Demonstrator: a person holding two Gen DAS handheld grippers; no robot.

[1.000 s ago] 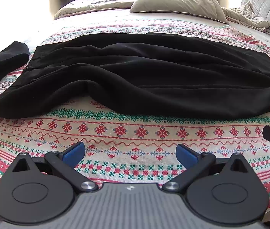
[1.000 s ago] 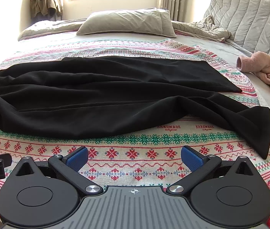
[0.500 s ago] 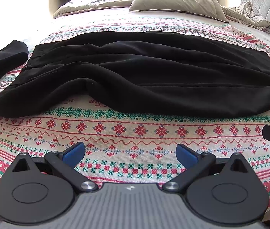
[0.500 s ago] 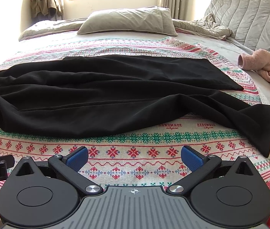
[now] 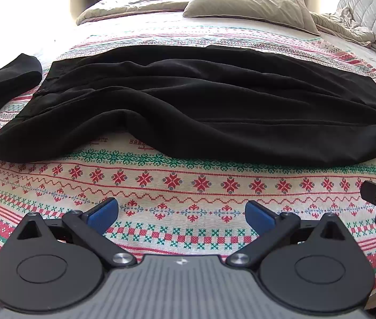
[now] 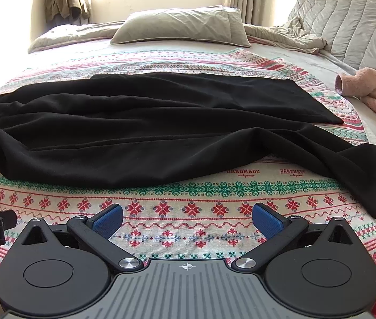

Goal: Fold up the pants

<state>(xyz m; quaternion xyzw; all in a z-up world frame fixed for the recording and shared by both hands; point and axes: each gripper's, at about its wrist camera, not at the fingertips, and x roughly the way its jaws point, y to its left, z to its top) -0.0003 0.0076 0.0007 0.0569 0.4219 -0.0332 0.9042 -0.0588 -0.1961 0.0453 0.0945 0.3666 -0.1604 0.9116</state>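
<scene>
Black pants [image 5: 201, 101] lie spread sideways across a patterned blanket [image 5: 188, 183] on the bed, waist end at the left, leg ends at the right [image 6: 360, 170]. They also show in the right wrist view [image 6: 148, 127]. The near leg is rumpled and wavy along its front edge. My left gripper [image 5: 181, 212] is open and empty, hovering over the blanket in front of the pants. My right gripper [image 6: 188, 218] is open and empty, also short of the pants' near edge.
A second black garment [image 5: 4, 77] lies at the far left. A grey pillow [image 6: 182, 25] and rumpled duvet sit at the head of the bed. A pink fluffy garment [image 6: 368, 90] lies at the right. The blanket's front edge is just below the grippers.
Both grippers have pulled back slightly and tilted, so the pants sit a little higher and farther in both views. Both grippers remain open. The pants have not moved.
</scene>
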